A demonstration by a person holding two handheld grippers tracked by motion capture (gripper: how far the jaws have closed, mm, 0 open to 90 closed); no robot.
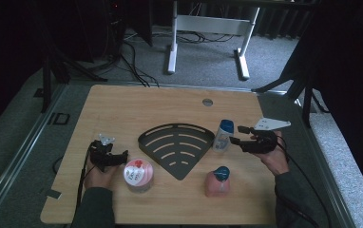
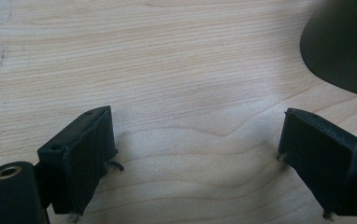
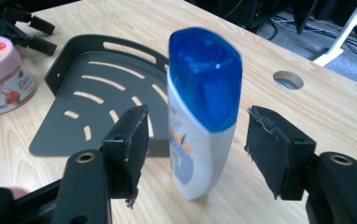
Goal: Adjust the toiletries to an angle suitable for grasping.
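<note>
Right claw (image 3: 193,140) open, jaws flanking upright blue-capped bottle (image 3: 202,112), not touching; left claw (image 2: 200,158) open over bare wooden surface (image 2: 176,70).

Before you lies a light wooden table (image 1: 122,109) with a round cable hole (image 1: 207,102) near its far edge. At its middle sits a black, fan-shaped metal corner shelf (image 1: 177,145) with curved slots, its point toward you. Just beside the shelf's right corner you see a white shampoo bottle with a blue cap (image 1: 224,135), upright. Nearer you, on the right, stands a pink bottle with a teal cap (image 1: 218,182). Left of the shelf's point rests a round jar with a pink and white lid (image 1: 138,174). Beyond the table you have grey carpet, black cables (image 1: 134,64) and the white legs of another desk (image 1: 172,45).
</note>
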